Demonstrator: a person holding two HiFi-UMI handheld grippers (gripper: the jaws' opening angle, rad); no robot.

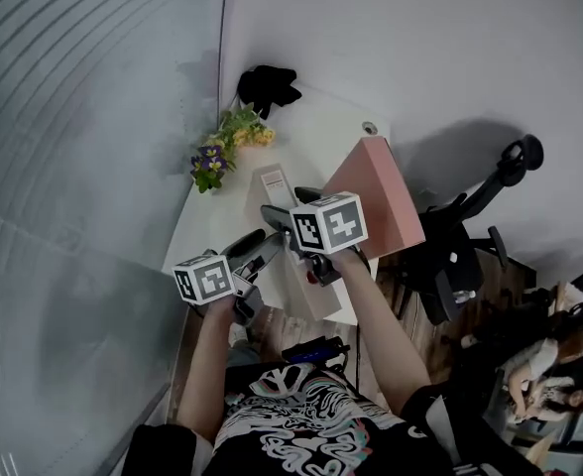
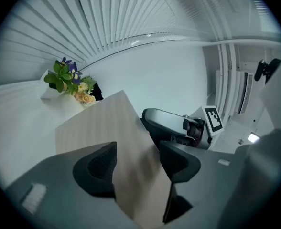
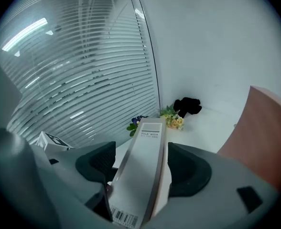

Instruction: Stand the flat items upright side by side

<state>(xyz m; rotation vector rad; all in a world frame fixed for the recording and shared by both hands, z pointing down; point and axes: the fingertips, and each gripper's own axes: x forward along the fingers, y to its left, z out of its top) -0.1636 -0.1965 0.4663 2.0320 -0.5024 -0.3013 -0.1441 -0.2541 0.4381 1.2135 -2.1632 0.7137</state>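
A grey-white file box [image 3: 147, 168] with a label on its spine lies between the jaws of my right gripper [image 3: 138, 165], its far end toward the flowers. The pads stand a little off it, so the gripper is open. From the head view the same box [image 1: 275, 183] shows on the white table [image 1: 321, 132], just beyond my right gripper [image 1: 278, 216]. My left gripper [image 2: 138, 163] is shut on a flat beige board [image 2: 107, 128], which tilts up ahead of it. In the head view my left gripper [image 1: 260, 254] sits low and left of the right one. A pink box [image 1: 381, 201] stands at the right.
Flowers [image 1: 222, 147] and a black object [image 1: 269, 87] sit at the table's far corner. Window blinds [image 3: 73, 66] run along the left side. A black office chair [image 1: 470, 236] stands right of the table, beyond the pink box [image 3: 269, 132].
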